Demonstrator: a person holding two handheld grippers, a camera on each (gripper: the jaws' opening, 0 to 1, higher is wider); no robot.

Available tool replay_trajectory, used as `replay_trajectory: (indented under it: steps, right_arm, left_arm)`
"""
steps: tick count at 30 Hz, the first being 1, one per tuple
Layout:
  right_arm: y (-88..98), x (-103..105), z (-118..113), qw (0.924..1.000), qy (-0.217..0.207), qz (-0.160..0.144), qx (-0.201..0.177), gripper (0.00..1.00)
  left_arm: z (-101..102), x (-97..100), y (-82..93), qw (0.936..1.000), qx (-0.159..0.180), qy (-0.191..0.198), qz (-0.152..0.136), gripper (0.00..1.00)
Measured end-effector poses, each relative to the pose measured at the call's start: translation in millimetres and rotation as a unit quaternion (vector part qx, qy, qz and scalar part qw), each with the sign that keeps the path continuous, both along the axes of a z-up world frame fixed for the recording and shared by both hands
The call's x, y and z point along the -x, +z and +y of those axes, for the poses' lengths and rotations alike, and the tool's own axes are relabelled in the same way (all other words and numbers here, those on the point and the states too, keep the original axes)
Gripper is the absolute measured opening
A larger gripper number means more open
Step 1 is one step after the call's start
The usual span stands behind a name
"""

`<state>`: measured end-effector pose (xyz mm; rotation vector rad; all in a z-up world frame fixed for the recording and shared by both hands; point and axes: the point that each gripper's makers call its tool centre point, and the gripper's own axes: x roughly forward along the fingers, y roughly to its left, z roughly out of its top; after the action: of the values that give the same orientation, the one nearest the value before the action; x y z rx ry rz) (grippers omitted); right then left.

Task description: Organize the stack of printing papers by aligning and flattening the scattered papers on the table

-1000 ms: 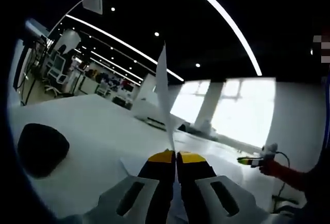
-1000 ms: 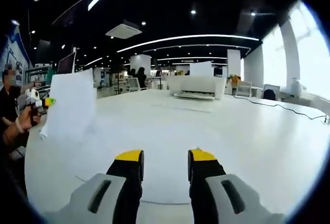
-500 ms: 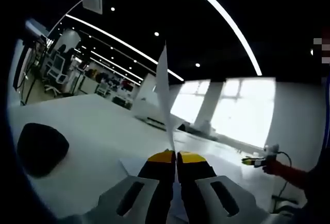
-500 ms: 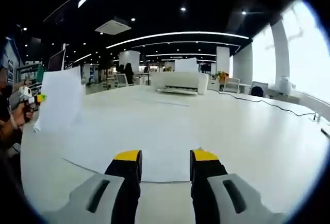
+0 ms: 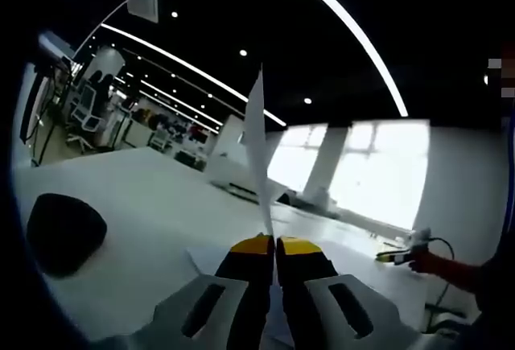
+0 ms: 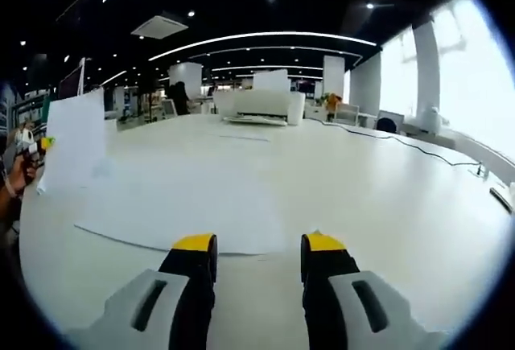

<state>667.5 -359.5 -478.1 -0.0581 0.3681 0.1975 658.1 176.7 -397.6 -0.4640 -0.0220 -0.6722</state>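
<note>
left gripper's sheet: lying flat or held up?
Held up. The left gripper is shut on the sheet, seen edge-on rising from the fingers; the right gripper view shows it standing above the table.

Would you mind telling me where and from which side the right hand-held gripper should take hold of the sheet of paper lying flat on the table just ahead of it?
Probably the near edge of the flat sheet of paper, approached low from the right hand-held gripper's own side. That edge lies just beyond its open jaws, and a flat sheet on the white table offers only its edges to pinch.
</note>
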Motion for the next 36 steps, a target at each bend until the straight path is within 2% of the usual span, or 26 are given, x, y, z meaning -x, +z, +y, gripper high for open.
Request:
replay_trajectory:
  steps: [13,17,30,33,36]
  right_arm:
    - [-2.0,-6.3,-1.7,0.9999,-0.008,0.005,-0.004,0.38]
    - [-9.4,-8.5,2.5,0.9997,-0.012,0.017,-0.011,0.4]
    - [-12.1,-13.4,-0.5,0.9991,-0.025,0.031,-0.011,0.41]
    - [-12.3,-14.7,0.3,0.9991,-0.023,0.032,-0.013,0.31]
    - [-12.6,-17.7,1.5,0.999,-0.028,0.034,-0.012,0.3]
  left_arm:
    - [-0.2,-0.2,-0.1,1.0,-0.002,0.0,-0.001,0.06]
    - [0.7,-0.7,-0.1,1.0,-0.001,0.0,-0.001,0.06]
    - [0.0,-0.7,-0.5,1.0,-0.001,-0.002,-0.002,0.06]
    - [-0.5,-0.4,-0.4,1.0,-0.001,-0.003,-0.002,0.06]
    - [-0.8,-0.3,-0.4,1.0,-0.001,-0.004,-0.002,0.06]
